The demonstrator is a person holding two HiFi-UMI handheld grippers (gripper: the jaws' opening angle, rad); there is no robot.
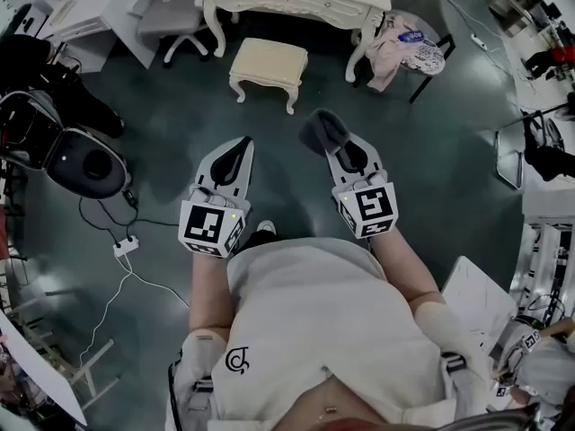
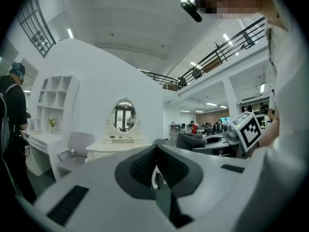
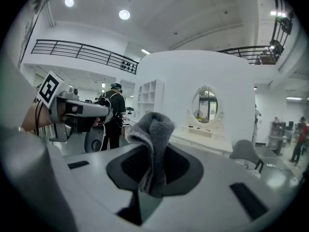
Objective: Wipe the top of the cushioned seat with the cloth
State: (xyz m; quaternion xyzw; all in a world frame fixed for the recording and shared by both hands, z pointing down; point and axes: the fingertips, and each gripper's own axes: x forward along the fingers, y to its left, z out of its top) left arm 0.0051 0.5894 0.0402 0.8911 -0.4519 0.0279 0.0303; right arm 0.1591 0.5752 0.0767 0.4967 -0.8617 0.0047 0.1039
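The cushioned seat (image 1: 269, 64) is a cream stool standing on the dark floor in front of the white dressing table (image 1: 296, 0). My right gripper (image 1: 330, 138) is shut on a grey cloth (image 1: 322, 129), which bunches up above its jaws (image 3: 153, 144) in the right gripper view. My left gripper (image 1: 235, 155) is shut with nothing between its jaws, beside the right one. Both are held in front of the person's body, well short of the stool.
A grey office chair (image 1: 177, 18) stands left of the dressing table. A chair draped with clothes (image 1: 406, 48) is to its right. A dark round device (image 1: 83, 162) and a power strip with cables (image 1: 126, 245) lie on the floor at left. A person (image 3: 113, 111) stands far off.
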